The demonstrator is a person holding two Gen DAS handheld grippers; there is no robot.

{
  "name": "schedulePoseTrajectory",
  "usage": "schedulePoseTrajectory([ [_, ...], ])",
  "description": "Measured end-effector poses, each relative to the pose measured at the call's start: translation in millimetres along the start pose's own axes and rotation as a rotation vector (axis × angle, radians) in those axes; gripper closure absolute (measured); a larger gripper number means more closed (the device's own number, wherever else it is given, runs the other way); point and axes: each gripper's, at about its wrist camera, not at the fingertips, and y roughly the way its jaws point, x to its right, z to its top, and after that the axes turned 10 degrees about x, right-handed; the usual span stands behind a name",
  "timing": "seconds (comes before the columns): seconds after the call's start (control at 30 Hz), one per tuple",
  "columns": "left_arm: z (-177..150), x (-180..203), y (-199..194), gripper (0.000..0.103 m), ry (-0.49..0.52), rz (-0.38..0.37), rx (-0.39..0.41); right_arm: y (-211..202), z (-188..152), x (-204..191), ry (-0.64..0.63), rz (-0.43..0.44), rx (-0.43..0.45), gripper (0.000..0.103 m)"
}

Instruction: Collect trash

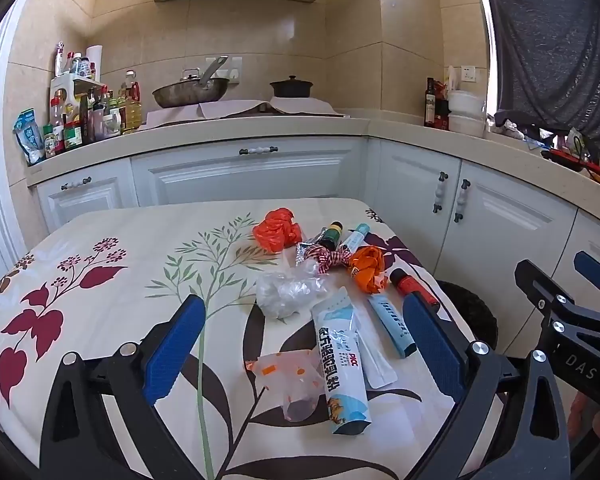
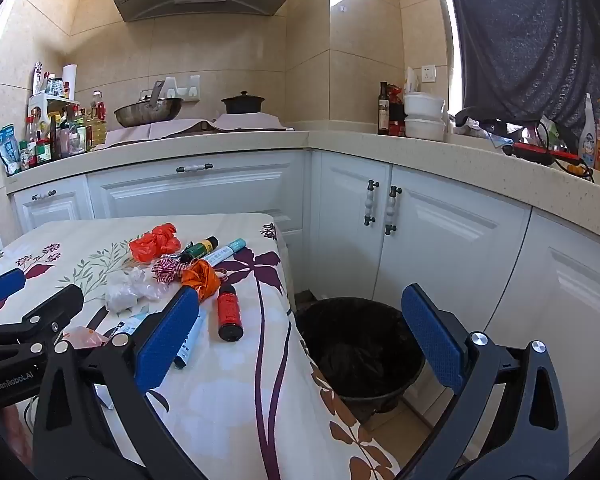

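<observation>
My left tongs are spread wide and empty, hovering above the near part of the bench with its flowered cloth. Between their blue pads I see the trash spread out: a long white-and-blue pouch pointing toward me, a clear bag with orange spots touching its left side, and a crumpled clear plastic wad just beyond. Further back lie a red plastic bag, a red-and-white striped twist, an orange wrapper, a red bottle (lying on its side near the bench's right edge) and a blue tube beside it.

My right tongs are also spread and hold nothing, hanging over the bench's right edge. Below them a black bin stands on the floor, just beside the bench and in front of the white cabinets.
</observation>
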Motion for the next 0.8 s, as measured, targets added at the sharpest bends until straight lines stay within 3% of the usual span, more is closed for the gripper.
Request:
schedulePoseTrajectory([
  [0.8, -1.4, 2.4, 2.9, 0.007, -0.005, -0.001, -0.011, -4.3, 2.1, 8.5, 0.009, -0.001, 0.007, 0.004],
])
